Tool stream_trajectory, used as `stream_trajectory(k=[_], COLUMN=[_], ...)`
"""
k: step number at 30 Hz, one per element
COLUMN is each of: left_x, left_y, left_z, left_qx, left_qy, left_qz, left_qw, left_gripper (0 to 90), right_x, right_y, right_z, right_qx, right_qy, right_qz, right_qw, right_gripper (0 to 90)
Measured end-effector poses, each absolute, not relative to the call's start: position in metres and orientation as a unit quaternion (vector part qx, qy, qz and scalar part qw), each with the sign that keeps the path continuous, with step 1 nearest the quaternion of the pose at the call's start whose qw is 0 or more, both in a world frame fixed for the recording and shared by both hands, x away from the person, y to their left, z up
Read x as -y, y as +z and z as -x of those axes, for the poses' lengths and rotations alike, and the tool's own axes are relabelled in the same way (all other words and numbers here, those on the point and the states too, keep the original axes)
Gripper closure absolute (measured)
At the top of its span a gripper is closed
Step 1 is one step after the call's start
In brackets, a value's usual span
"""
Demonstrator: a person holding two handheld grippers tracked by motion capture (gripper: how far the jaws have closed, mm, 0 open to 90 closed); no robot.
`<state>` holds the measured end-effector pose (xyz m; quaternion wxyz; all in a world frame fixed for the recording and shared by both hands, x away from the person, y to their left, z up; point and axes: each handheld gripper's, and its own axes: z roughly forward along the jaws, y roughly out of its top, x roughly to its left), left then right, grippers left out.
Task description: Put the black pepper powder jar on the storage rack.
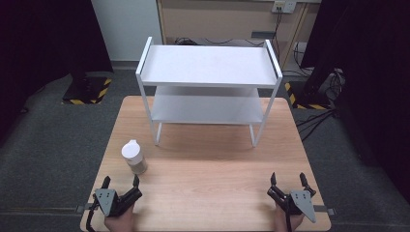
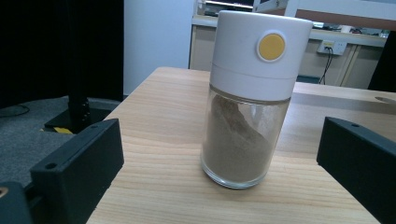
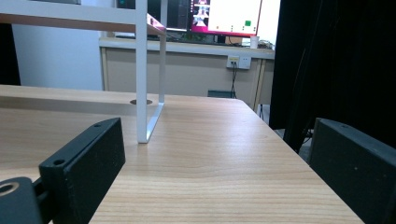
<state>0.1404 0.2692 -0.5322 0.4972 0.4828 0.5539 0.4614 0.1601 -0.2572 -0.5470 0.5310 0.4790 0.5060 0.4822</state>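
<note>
While both hands are resting at the bottom edge of the high view, the left gripper (image 1: pixel 120 184) is sitting at the lower left with its jaws standing wide apart and nothing between them. Just above it in the frame, the spice jar (image 1: pixel 134 156) is standing upright on the wooden table (image 1: pixel 212 159), near the gripper but not touching it. Seen from the left gripper view, the jar (image 2: pixel 247 100) is filling the centre, its white cap with a yellow dot on top and brown powder inside. At the lower right, the right gripper (image 1: pixel 288 181) is likewise lying with jaws spread, gripping nothing. Toward the top centre, the white two-tier shelf (image 1: pixel 209 67) is standing at the table's far side.
</note>
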Motion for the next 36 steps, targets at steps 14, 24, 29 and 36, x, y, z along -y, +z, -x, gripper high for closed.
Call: stream_trajectory(k=[14, 24, 29, 36], left_x=[-0.2693, -0.2697, -0.2698, -0.2701], left_y=[-0.5323, -0.5313, -0.5308, -0.5292], left_z=[-0.1402, -0.1403, -0.1405, -0.141], left_qx=[-0.554, -0.551, -0.548, -0.55], left_qy=[0.461, 0.458, 0.458, 0.457], left_qz=[-0.482, -0.49, -0.492, -0.489], left_qw=[0.498, 0.497, 0.497, 0.499], left_gripper=[0.1, 0.3, 0.3, 0.1], right_x=[0.2571, 0.257, 0.2572, 0.2564], right_y=[-0.5467, -0.547, -0.547, -0.5473], right_z=[-0.1601, -0.1597, -0.1598, -0.1601], right_qx=[-0.508, -0.506, -0.507, -0.506], right_qy=[0.48, 0.481, 0.481, 0.48], right_qz=[-0.478, -0.479, -0.479, -0.478], right_qw=[0.531, 0.532, 0.532, 0.534], right_gripper=[4.0, 4.0, 4.0, 4.0])
